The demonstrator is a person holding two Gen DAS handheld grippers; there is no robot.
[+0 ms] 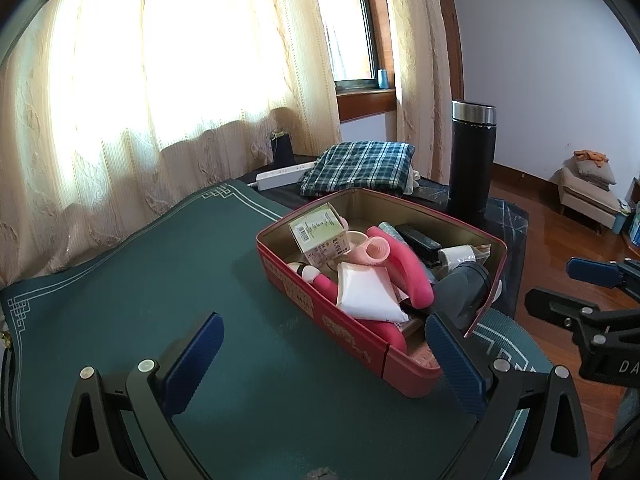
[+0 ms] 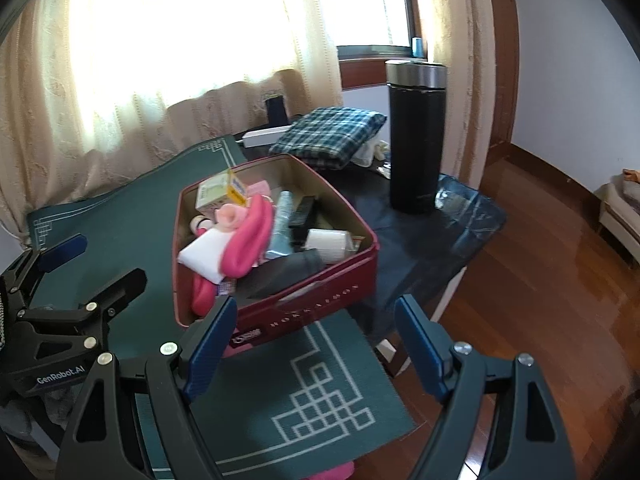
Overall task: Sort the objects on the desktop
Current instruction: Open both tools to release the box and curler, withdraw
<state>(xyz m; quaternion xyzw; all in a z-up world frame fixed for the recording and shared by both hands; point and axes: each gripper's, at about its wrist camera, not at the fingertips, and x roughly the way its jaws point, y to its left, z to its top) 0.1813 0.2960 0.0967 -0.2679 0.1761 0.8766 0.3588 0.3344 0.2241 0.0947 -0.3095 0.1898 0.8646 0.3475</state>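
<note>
So the red tin [image 1: 372,344], stuffed with bits, sits near the worktop's [image 1: 160,280] right edge. Left tongs [image 1: 328,364] gape wide, empty, just beside its near corner; right tongs [image 2: 316,348] also spread, empty, alongside it.

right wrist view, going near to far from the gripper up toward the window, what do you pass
right gripper → white fret pattern on the green mat → red tin full of odds and ends → folded plaid cloth → curtain
</note>
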